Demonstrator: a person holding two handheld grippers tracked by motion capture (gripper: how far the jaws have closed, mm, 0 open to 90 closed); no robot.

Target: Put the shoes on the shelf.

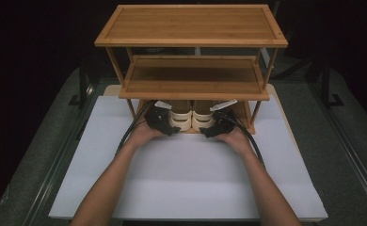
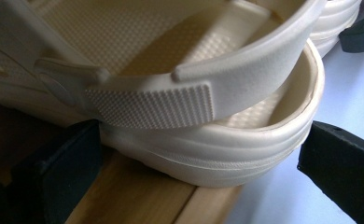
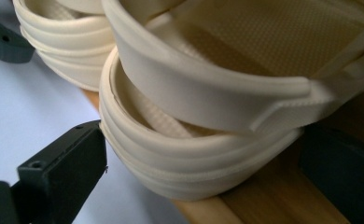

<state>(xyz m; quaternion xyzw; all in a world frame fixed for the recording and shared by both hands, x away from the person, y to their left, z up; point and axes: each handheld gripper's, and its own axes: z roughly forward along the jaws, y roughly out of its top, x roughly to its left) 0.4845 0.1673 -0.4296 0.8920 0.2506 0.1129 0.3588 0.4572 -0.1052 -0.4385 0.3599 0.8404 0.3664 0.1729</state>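
While both heels sit on the wooden rack's [image 1: 193, 89] bottom shelf at 12 o'clock, left gripper [image 1: 168, 123] and right gripper [image 1: 213, 126] straddle left sandal [image 1: 180, 118] and right sandal [image 1: 203, 118], jaws wide, likely about to grip.

clogs [image 2: 203, 140]: matt cream plastic, ribbed | rack [image 1: 191, 23]: smooth wood | fingers [image 3: 61, 172]: matt blk

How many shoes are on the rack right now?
2: both on the bottom shelf, side by side; left shoe at the left gripper, right shoe at the right gripper. Upper shelves bare.
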